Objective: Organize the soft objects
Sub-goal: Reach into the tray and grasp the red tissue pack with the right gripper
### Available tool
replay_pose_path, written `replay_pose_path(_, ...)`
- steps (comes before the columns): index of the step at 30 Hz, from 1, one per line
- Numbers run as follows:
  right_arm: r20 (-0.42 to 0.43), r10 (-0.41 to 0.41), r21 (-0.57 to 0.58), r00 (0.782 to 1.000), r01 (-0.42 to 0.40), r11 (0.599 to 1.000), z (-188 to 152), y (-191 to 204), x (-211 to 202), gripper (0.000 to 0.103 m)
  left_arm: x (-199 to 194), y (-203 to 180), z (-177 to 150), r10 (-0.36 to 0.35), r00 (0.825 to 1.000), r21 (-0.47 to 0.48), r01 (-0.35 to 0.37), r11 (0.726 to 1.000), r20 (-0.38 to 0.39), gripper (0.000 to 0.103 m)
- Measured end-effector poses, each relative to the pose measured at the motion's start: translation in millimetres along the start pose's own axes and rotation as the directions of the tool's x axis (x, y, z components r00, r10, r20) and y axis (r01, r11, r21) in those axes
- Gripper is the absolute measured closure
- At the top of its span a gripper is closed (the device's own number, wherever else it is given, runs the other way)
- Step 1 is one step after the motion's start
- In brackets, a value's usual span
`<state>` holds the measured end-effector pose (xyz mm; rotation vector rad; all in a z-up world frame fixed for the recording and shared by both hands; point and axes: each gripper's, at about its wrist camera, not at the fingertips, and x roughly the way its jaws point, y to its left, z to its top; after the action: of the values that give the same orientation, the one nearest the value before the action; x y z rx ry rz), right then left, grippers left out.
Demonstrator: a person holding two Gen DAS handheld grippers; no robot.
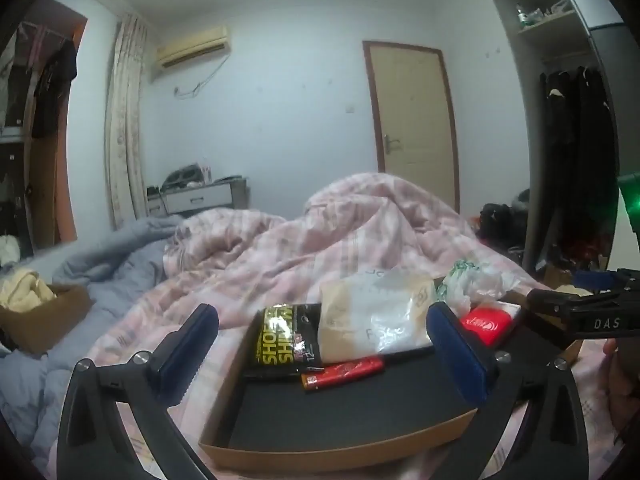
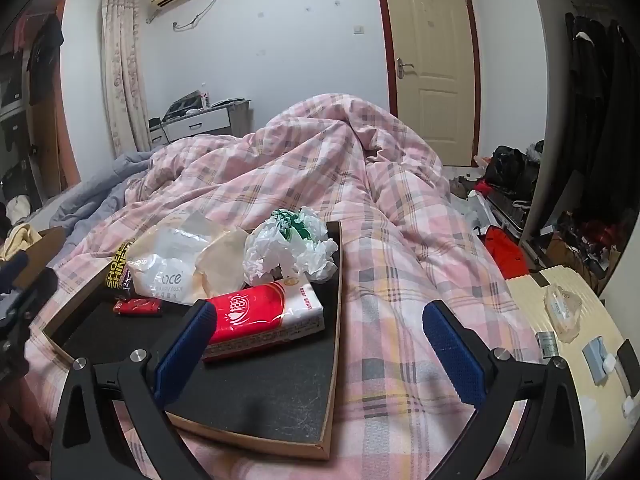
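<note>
Nearest: both tools held over the bed's near edge, jaws spread wide with nothing between them; left gripper (image 1: 322,344) hangs above the shallow cardboard tray (image 1: 340,446), right gripper (image 2: 320,340) straddles the tray's right rim, one pad over the tray floor, the other over the plaid quilt (image 2: 400,280).

In the tray, near to far: red-and-white tissue pack (image 2: 260,320) lying flat, closest to the right tool; small red lighter (image 1: 344,372) on the black floor (hard, probably not part of the sort); black-and-yellow shoe-shine sachet (image 1: 286,336) at the left wall; clear wipes pouch (image 2: 168,276) overlapping a beige packet (image 2: 224,264); crumpled white-and-green plastic bag (image 2: 292,248) at the far end, touching the tissue pack.

Risks, as judgement: the tray sits on soft bedding, so a downward press could tilt it and slide the contents; the slick film on the pouches may slip from the pads; the crumpled bag could snag and drag its neighbour; the two tools are close together and might collide.

Look of the goods: tissue pack plump and squarish, wrapper glossy; bag airy, loosely balled, likely to collapse under a pinch.
</note>
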<state>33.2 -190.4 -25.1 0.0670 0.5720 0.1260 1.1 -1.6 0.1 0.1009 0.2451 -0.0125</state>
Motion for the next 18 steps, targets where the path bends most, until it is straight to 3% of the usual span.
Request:
replay_pose_path(6, -0.006, 0.015, 0.041, 1.000, -0.015, 0.999, 0.0, -8.1, 1.0, 0.001, 10.4, 4.3, -1.4, -0.002, 0.993, 0.003, 0.003, 1.000, -0.122, 0.000)
replay_pose_path(11, -0.011, 0.038, 0.040, 0.999, -0.037, 0.998, 5.1, -7.9, -0.8, 0.001, 38.4, 27.9, -11.5, -0.052, 0.972, -0.130, 0.022, 0.991, -0.231, 0.000)
replay_pose_path(13, -0.033, 0.052, -0.027, 0.998, -0.053, 0.998, 13.0, 4.9, 0.2, 0.001, 44.4, 37.9, -15.9, -0.072, 0.965, -0.187, 0.025, 0.982, -0.252, 0.000)
replay_pose_path(16, -0.161, 0.027, -0.206, 0.987, -0.060, 0.977, 19.6, 34.6, 18.8, 0.001, 51.5, 55.1, -22.2, -0.123, 0.957, -0.314, 0.035, 0.949, -0.262, 0.000)
replay_pose_path(18, -0.231, 0.024, -0.266, 0.973, -0.087, 0.960, 20.2, 47.4, 34.2, 0.001, 55.4, 61.7, -25.1, -0.143, 0.952, -0.361, 0.037, 0.932, -0.272, 0.000)
